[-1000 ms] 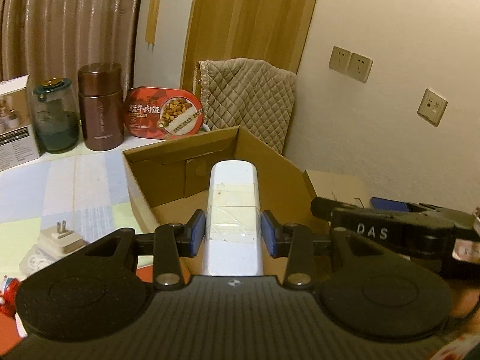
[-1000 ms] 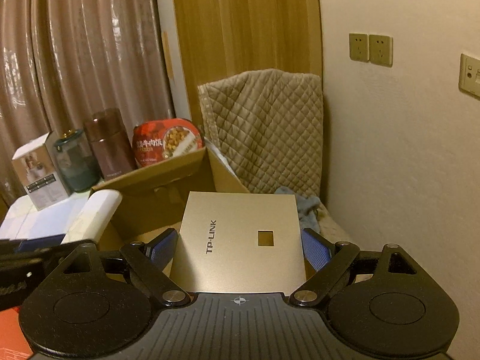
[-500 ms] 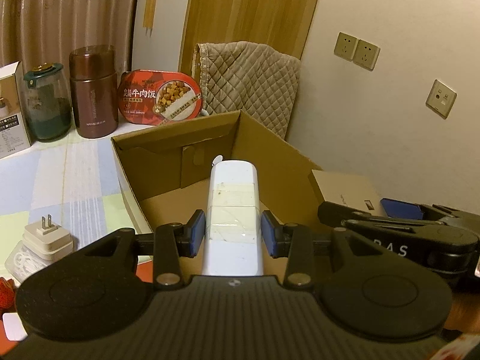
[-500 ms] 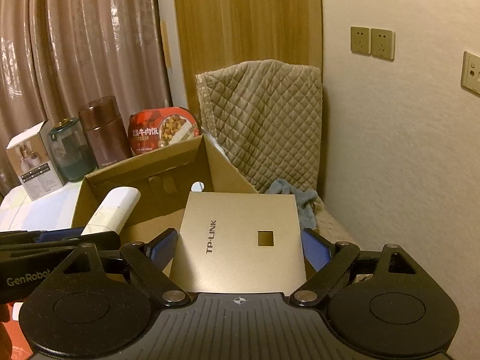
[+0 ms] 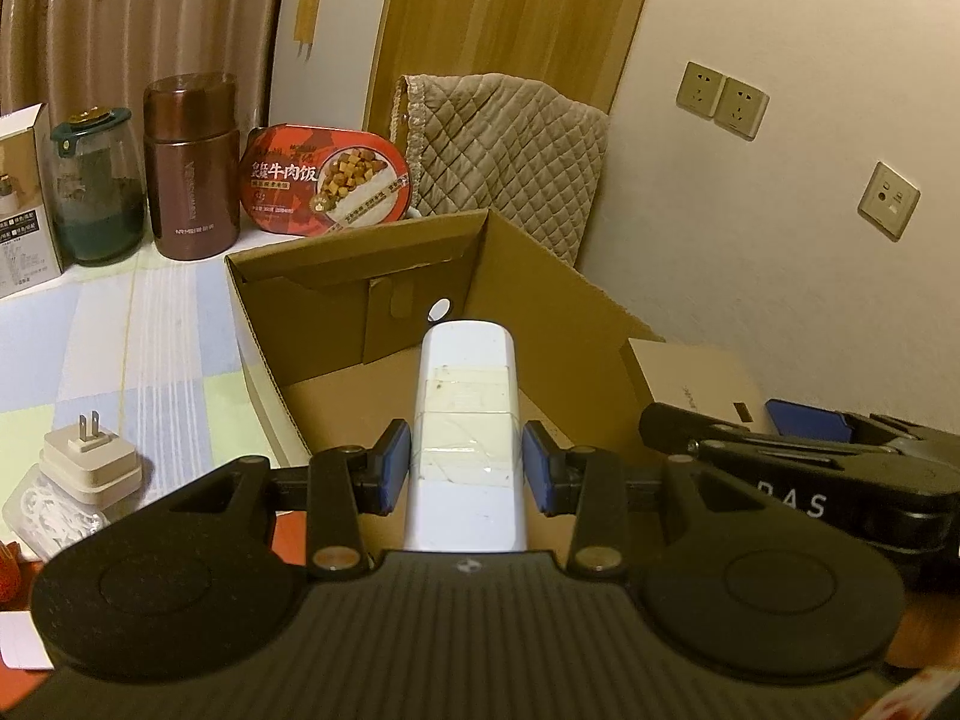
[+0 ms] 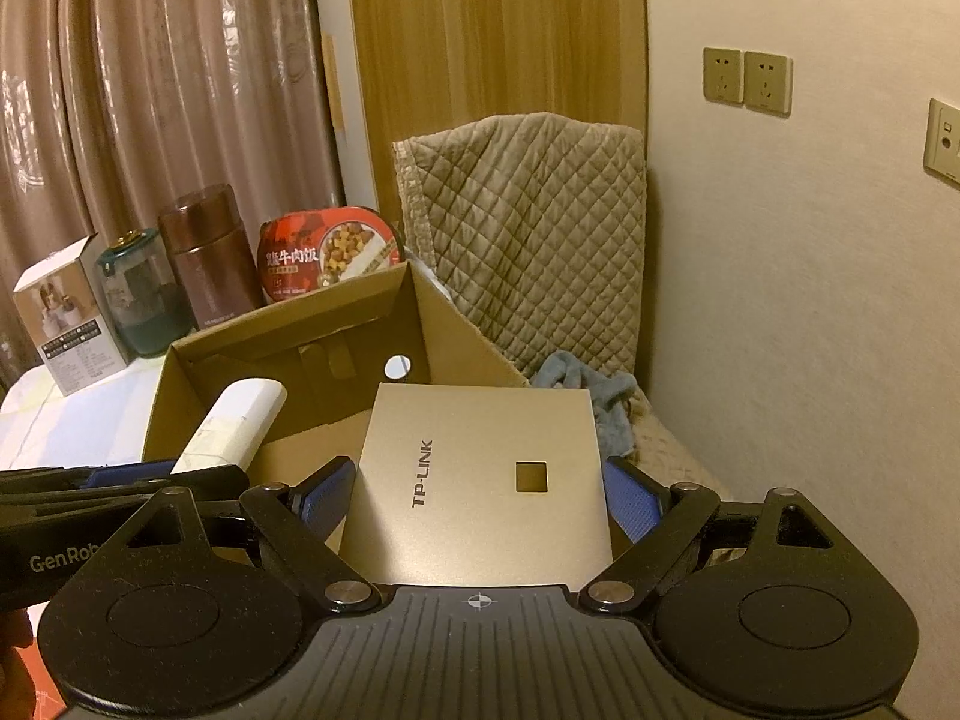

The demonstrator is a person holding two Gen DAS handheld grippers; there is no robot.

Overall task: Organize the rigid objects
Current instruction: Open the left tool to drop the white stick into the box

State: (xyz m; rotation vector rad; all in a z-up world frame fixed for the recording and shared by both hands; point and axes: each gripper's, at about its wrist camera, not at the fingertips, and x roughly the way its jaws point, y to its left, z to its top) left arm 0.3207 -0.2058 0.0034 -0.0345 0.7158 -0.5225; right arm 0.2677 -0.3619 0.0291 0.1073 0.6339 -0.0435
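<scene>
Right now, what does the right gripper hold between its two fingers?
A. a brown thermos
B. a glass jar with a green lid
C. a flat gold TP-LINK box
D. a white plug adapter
C: in the right wrist view the blue pads of the right gripper press both side edges of the flat gold TP-LINK box, held over the open cardboard box.
</scene>
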